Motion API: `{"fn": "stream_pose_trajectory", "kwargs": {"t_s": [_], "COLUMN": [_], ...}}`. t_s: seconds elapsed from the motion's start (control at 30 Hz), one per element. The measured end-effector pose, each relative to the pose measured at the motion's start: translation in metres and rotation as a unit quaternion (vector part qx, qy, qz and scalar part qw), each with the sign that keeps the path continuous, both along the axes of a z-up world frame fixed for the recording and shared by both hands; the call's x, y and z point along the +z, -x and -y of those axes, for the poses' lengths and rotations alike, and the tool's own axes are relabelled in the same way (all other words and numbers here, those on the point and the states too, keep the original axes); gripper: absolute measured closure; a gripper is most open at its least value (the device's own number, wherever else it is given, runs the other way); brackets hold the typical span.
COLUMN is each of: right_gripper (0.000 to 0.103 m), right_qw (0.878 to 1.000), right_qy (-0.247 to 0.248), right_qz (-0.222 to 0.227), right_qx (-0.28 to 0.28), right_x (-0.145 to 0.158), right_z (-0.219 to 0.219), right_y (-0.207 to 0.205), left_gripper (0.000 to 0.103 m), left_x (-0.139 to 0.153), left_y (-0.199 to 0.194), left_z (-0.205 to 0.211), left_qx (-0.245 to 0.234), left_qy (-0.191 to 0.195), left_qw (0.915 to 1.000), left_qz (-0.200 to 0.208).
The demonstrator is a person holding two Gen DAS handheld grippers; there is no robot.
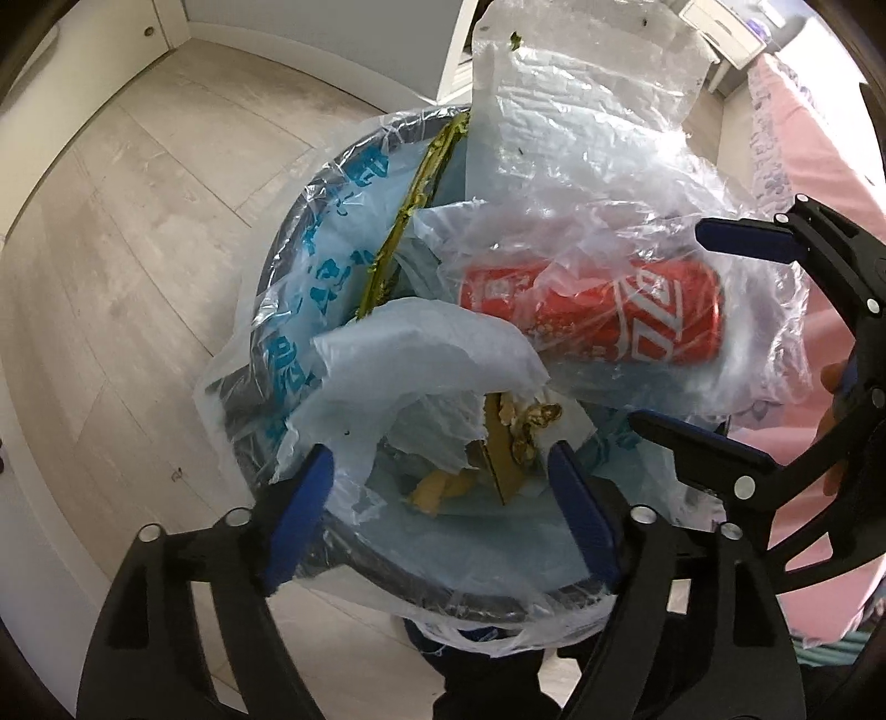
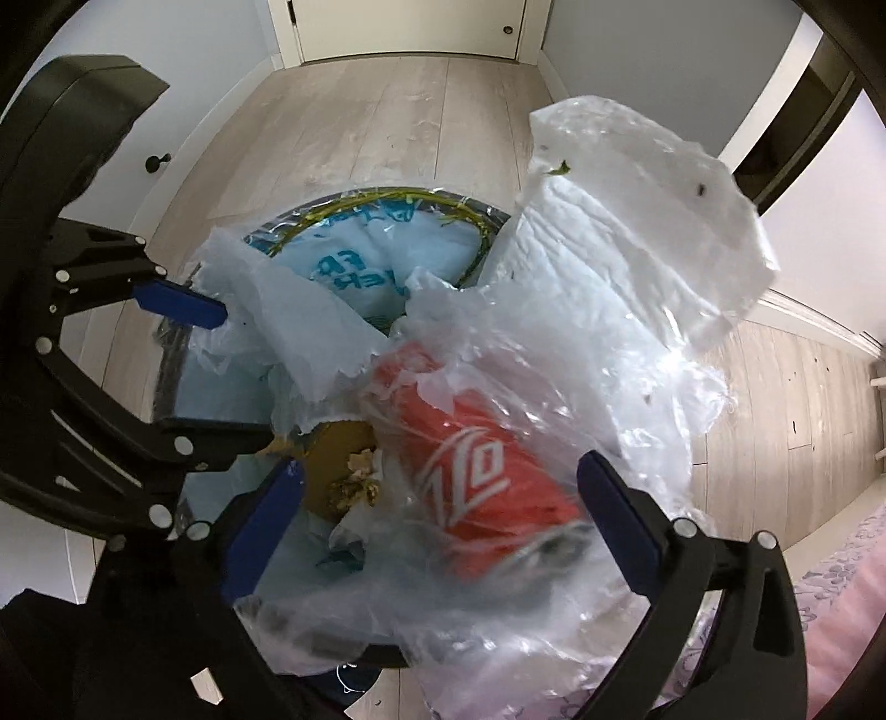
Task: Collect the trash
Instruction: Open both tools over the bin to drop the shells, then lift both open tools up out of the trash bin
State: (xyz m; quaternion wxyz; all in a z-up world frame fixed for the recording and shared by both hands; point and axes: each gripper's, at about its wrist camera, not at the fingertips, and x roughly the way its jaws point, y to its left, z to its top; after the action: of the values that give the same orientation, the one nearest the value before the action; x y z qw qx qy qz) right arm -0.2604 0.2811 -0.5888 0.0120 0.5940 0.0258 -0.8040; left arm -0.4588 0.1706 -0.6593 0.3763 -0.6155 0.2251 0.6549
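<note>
A round dark-rimmed trash bin (image 1: 310, 559) lined with a pale blue printed plastic bag (image 1: 310, 260) is standing on a floor of pale grey-beige wood-look planks (image 1: 138, 232), filling the centre of both wrist views. A red aluminium soda can with white lettering (image 1: 598, 315) is lying on its side inside a crumpled clear plastic bag (image 1: 581, 183), which is resting on top of the bin's contents; in the left wrist view it is sitting at about two o'clock from the bin's centre. A torn white sheet of thin plastic (image 1: 410, 354) is draping just beside the can at about eight o'clock from it. Brown cardboard and yellowish food scraps (image 1: 515, 437) are lying lower in the bin, and a green-and-gold strip (image 1: 410, 210) is running along the liner at eleven o'clock.

The left gripper (image 1: 443, 515) is pointing steeply down over the near rim with its blue-padded fingers (image 1: 302, 515) standing spread apart, pressing on nothing; part of the white sheet is hanging between them. The right gripper (image 2: 443, 526) is likewise standing wide, its blue pads (image 2: 620, 526) clear of the can and clear bag lying between them.

White baseboards and pale walls (image 2: 653, 33) are bordering the floor, a white door (image 2: 410, 27) is showing at twelve o'clock in the right wrist view, and a pink patterned fabric (image 1: 808, 166) is lying at three o'clock in the left wrist view.
</note>
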Motion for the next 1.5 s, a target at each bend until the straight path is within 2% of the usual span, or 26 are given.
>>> {"fn": "stream_pose_trajectory", "kwargs": {"t_s": [0.27, 0.4, 0.73, 0.83, 0.93, 1.1, 1.37, 1.5], "right_gripper": [0.007, 0.007, 0.007, 0.007, 0.007, 0.007, 0.007, 0.007], "right_qw": [1.0, 1.0, 0.998, 0.998, 0.996, 0.993, 0.984, 0.98], "right_qy": [0.0, 0.003, -0.002, -0.004, -0.004, -0.006, -0.028, -0.036], "right_qz": [-0.007, -0.016, -0.05, -0.062, -0.076, -0.097, -0.141, -0.161], "right_qx": [-0.01, -0.016, -0.027, -0.033, -0.048, -0.071, -0.107, -0.114], "right_x": [0.011, 0.019, 0.059, 0.081, 0.111, 0.187, 0.337, 0.396], "right_z": [-0.004, -0.003, 0.006, 0.006, 0.002, -0.002, -0.005, -0.004], "right_y": [-0.012, -0.019, -0.024, -0.028, -0.034, -0.047, -0.071, -0.083], "left_gripper": [0.015, 0.007, 0.007, 0.006, 0.006, 0.006, 0.006, 0.006], "left_x": [0.018, 0.026, 0.069, 0.093, 0.124, 0.199, 0.344, 0.416], "left_y": [-0.015, -0.011, -0.01, -0.017, -0.024, -0.032, -0.051, -0.06], "left_z": [0.004, 0.007, 0.022, 0.022, 0.019, 0.015, 0.015, 0.018], "left_qx": [0.01, 0.025, 0.075, 0.077, 0.066, 0.066, 0.092, 0.095], "left_qy": [0.007, 0.015, 0.0, -0.015, -0.012, -0.029, -0.075, -0.095], "left_qw": [0.9998, 0.9992, 0.9961, 0.9936, 0.9928, 0.9898, 0.9805, 0.9727], "left_qz": [-0.017, -0.029, -0.046, -0.081, -0.1, -0.123, -0.157, -0.189]}}
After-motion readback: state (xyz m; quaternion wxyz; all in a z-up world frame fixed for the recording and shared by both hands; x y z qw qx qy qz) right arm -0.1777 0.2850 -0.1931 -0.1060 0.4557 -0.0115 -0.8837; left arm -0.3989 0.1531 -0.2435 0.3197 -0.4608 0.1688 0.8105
